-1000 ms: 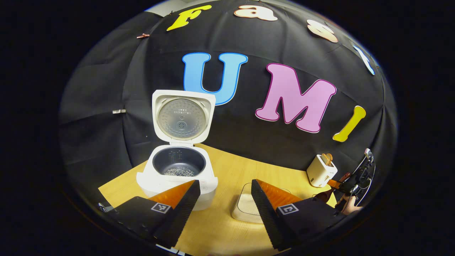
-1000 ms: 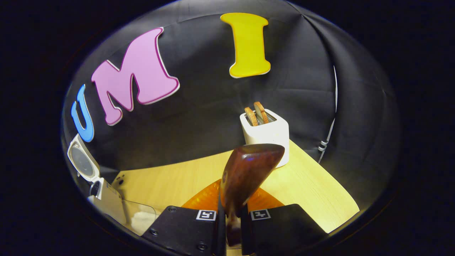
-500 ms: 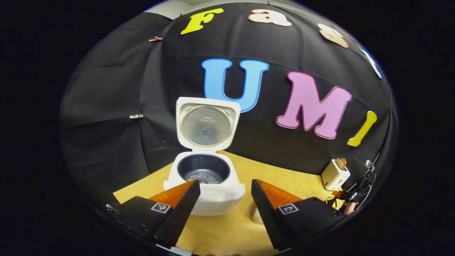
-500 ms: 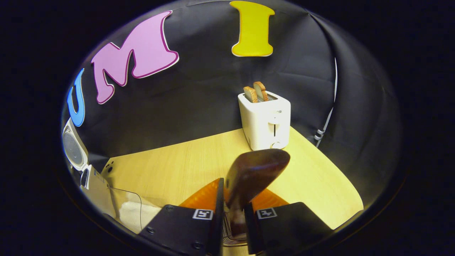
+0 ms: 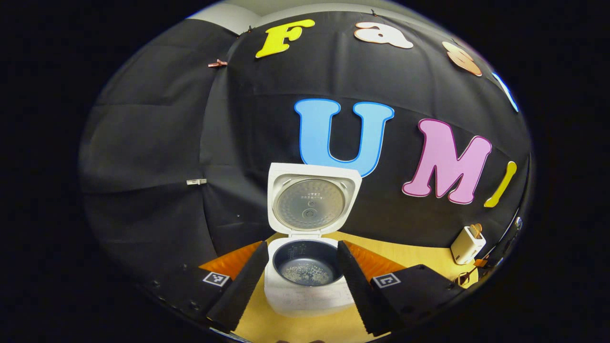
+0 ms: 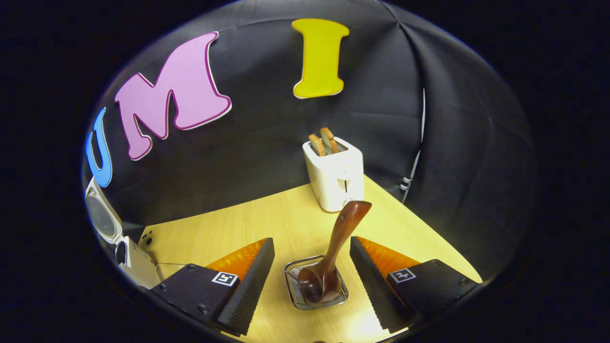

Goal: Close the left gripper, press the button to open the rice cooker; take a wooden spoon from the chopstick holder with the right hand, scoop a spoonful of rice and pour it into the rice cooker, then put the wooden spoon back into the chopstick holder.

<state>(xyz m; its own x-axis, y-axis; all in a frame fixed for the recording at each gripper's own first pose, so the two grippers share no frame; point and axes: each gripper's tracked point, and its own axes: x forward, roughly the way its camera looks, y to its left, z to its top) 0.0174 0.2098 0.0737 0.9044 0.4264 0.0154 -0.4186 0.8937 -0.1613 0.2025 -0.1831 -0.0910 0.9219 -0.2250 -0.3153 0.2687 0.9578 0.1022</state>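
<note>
Here a pale wood table (image 6: 228, 228) stands against black cloth walls. In the right gripper view a white toaster (image 6: 336, 174) with two slices sits at 12 o'clock on the table's far edge. The spoon (image 6: 333, 247) stands bowl-down in the wire holder (image 6: 293, 278) at 6 o'clock, its long axis leaning toward 1 o'clock, handle end up near the toaster's base. The right gripper (image 6: 312, 281) is released, jaws wide on either side of the holder, touching neither it nor the spoon. In the left gripper view the cooker (image 5: 307, 295) sits at 6 o'clock, lid (image 5: 312, 200) upright, rice in the dark pot. The left gripper (image 5: 302, 281) is spread, empty, framing the cooker.
</note>
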